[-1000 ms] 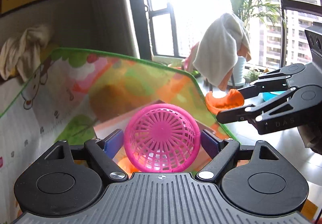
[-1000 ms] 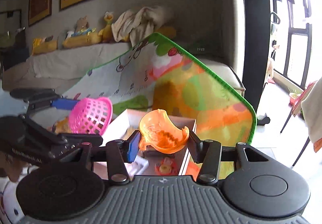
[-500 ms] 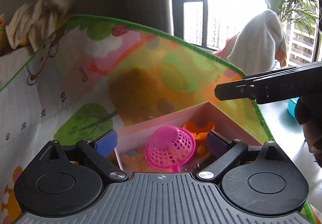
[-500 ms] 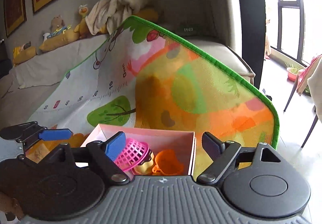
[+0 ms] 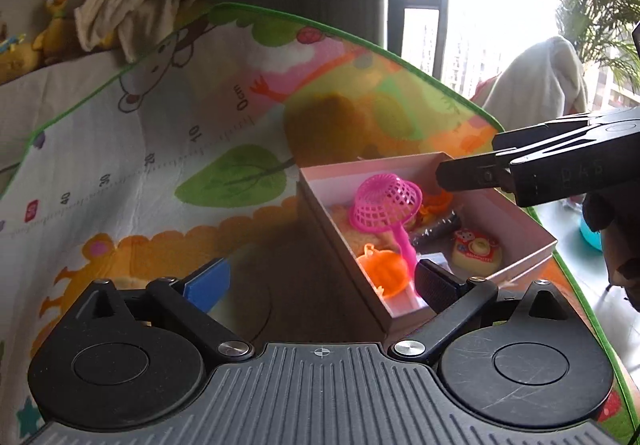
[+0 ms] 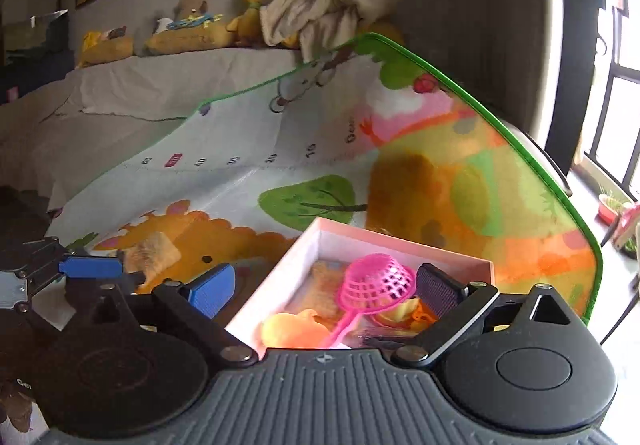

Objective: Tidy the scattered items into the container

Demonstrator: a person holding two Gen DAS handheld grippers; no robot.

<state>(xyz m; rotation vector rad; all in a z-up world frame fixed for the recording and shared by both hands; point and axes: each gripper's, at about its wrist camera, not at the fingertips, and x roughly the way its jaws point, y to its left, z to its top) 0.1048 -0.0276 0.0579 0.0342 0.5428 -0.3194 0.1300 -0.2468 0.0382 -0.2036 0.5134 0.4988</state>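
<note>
Sitting on the play mat (image 5: pixel 168 149) near its right-hand edge, the pink box (image 5: pixel 516 217) is open-topped and holds the toys: one pink strainer (image 5: pixel 384 201) lying dome-up with its handle running toward the near wall, one orange pumpkin-shaped mould (image 5: pixel 382 271) against the near corner, one further orange piece (image 5: pixel 436 205) behind the strainer, one dark item (image 5: pixel 438 231) too dim to name, and one small yellow toy camera (image 5: pixel 476 251) by the right wall. In the right wrist view the same box (image 6: pixel 276 277) shows the strainer (image 6: pixel 376 285) and the pumpkin mould (image 6: pixel 294 329) side by side. One box, then, with five things counted in it. The left gripper (image 5: pixel 320 281) has its jaws spread wide, having just been opening, with nothing between them; it hangs over the box's near corner. The right gripper (image 6: pixel 324 285) is likewise spread wide, jaws just opened, gripping nothing, above the box. Beyond the mat's far edge one crumpled towel (image 6: pixel 324 9) lies among soft toys (image 6: pixel 188 25).
</note>
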